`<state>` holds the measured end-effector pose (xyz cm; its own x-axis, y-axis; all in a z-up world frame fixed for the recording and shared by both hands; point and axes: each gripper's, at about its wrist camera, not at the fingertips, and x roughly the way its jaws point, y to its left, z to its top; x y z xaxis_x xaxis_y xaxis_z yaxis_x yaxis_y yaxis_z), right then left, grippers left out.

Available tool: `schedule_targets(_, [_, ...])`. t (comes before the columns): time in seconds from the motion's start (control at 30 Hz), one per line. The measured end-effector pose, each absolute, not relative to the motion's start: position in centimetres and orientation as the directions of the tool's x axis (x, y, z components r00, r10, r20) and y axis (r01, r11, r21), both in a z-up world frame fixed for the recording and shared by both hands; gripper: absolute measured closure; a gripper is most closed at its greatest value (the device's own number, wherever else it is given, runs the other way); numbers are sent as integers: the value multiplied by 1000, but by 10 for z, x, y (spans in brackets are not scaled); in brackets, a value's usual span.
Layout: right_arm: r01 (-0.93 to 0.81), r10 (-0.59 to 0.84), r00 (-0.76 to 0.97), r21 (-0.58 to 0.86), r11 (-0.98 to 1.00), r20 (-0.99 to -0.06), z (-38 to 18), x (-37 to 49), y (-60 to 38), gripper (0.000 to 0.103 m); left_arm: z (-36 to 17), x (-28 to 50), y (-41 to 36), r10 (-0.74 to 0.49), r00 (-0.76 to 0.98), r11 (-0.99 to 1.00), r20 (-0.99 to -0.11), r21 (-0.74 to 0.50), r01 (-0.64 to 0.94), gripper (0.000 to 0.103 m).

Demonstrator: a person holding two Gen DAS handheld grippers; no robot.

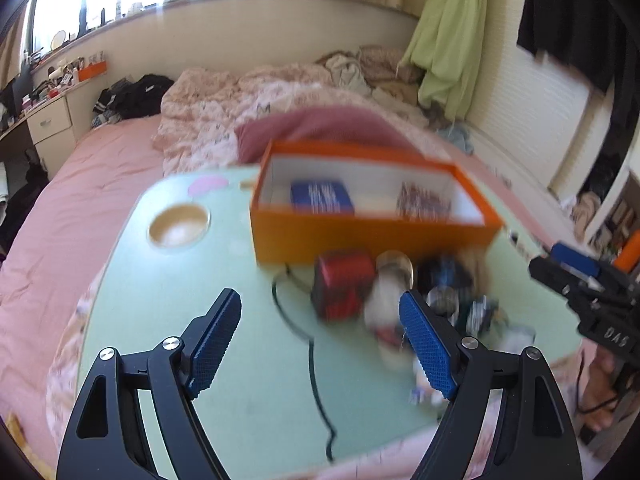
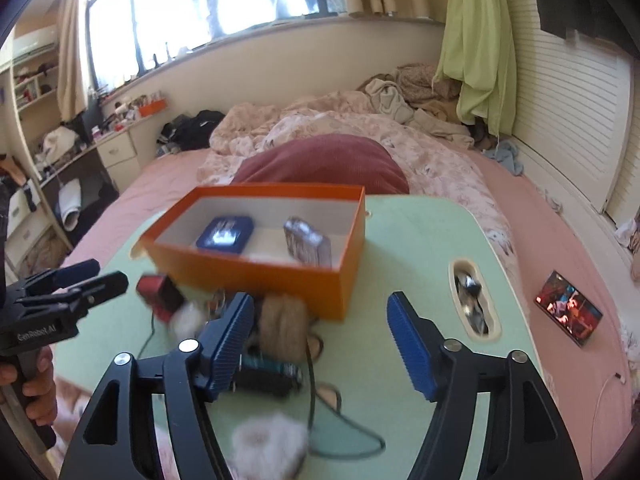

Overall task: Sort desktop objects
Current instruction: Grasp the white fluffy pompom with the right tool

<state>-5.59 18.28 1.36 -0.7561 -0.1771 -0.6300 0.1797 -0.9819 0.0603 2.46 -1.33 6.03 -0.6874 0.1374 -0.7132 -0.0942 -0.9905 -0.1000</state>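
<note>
Left wrist view: the left gripper (image 1: 320, 344) hangs over the pale green table (image 1: 224, 360) with its jaws spread wide and nothing between the blue pads (image 1: 216, 344). At twelve o'clock from it stands the orange box (image 1: 372, 236), open at the top, with a blue tin (image 1: 322, 199) and a patterned packet (image 1: 424, 202) lying inside. Just in front of the box, at about one o'clock from the gripper, lies a blurred heap of small things; a red cube-shaped object (image 1: 342, 284) is the clearest of them, the rest too smeared to name with confidence. A black cable (image 1: 316, 376) runs down the table between the jaws. The right gripper (image 1: 576, 276) enters at three o'clock.

Right wrist view: the right gripper (image 2: 320, 340) is released, its jaws apart and gripping nothing. The heap lies at ten o'clock, partly behind the left-hand finger: a roll of what looks like brown twine (image 2: 282, 328), a dark tube (image 2: 268, 376), and a white fluffy ball (image 2: 268, 444) near six o'clock. The orange box (image 2: 256, 276) sits at twelve o'clock. The left gripper (image 2: 92, 280) shows at nine o'clock, held by a hand (image 2: 38, 384).
</note>
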Motion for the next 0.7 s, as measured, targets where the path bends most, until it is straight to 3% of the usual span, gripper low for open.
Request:
schedule_targets(0.13, [240,-217,-722,57,-969,-657,-8,-28,184,28,33,51,5,125,-652,-990,-748,-48,-135,22])
schedule_targets(0.23, [258,-231,-708,61,-964,-667,-24,-19,179,28,12,52,8,5,-629,-996,-777,49,-69,19])
schedule_targets(0.3, [281,-232,-690,41,-959,-686,-29,-20,171,28,10,52,1,38,-632,-997,-774,11,-73,18])
schedule_targets(0.43, [302,-197,-675,-22,-953,-711,-35,-22,158,28,4,46,-8,66,-615,-997,-786,-28,-70,0])
schedule_targets(0.7, [287,-170,-615,-19,-958,-770,-53,-35,161,31,7,44,-5,65,-616,-997,-785,-27,-71,0])
